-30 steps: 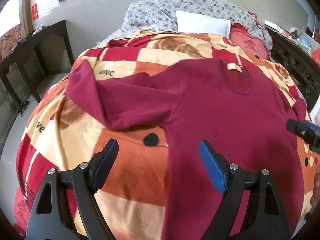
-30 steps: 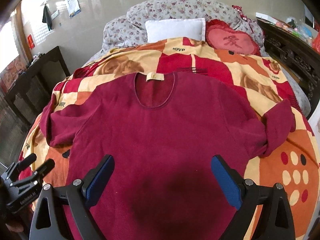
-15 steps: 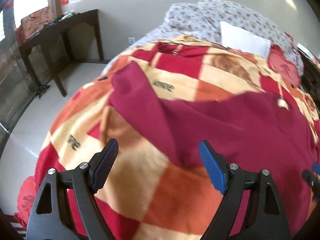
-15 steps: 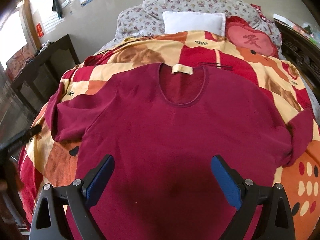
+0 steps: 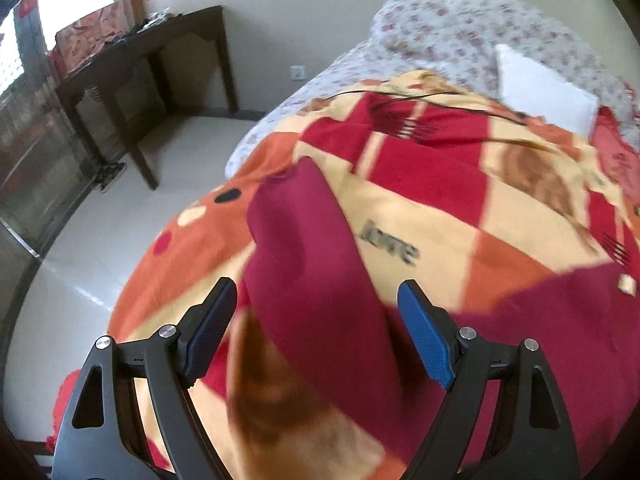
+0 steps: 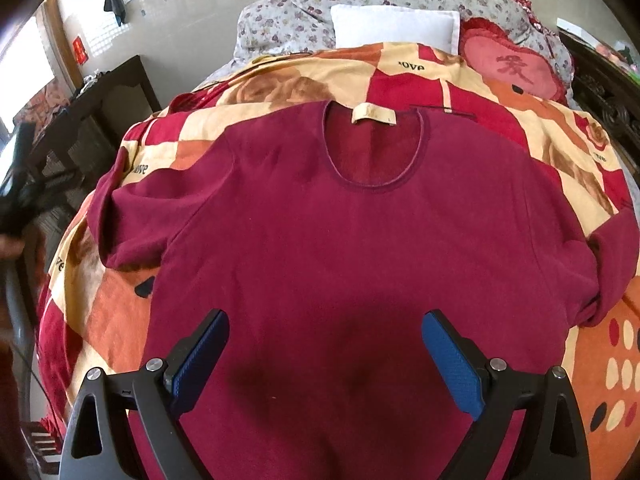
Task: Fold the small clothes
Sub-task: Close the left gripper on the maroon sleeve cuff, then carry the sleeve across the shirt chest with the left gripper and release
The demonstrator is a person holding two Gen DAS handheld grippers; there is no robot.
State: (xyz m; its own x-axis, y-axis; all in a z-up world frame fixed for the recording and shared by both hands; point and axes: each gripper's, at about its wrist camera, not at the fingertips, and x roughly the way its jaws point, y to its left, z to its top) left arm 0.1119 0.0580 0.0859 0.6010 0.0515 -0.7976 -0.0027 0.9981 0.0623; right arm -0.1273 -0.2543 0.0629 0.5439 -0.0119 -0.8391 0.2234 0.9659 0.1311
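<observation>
— So where is the maroon shirt [image 6: 360, 248]?
— Flat on the patterned blanket [image 6: 500, 92], neck label up.
— And each hand-held gripper?
— Left hand-held gripper [image 5: 316, 328] gapes over a sleeve [image 5: 308, 248]; right hand-held gripper [image 6: 326, 356] gapes, empty, above the hem.

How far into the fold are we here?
Done: the maroon shirt lies spread face-up on the blanket, neck label toward the pillows. In hand: nothing gripped; the left gripper is open with the shirt's left sleeve between its fingers, and the right gripper is open over the lower body. Left: every fold, sleeves and body.
</observation>
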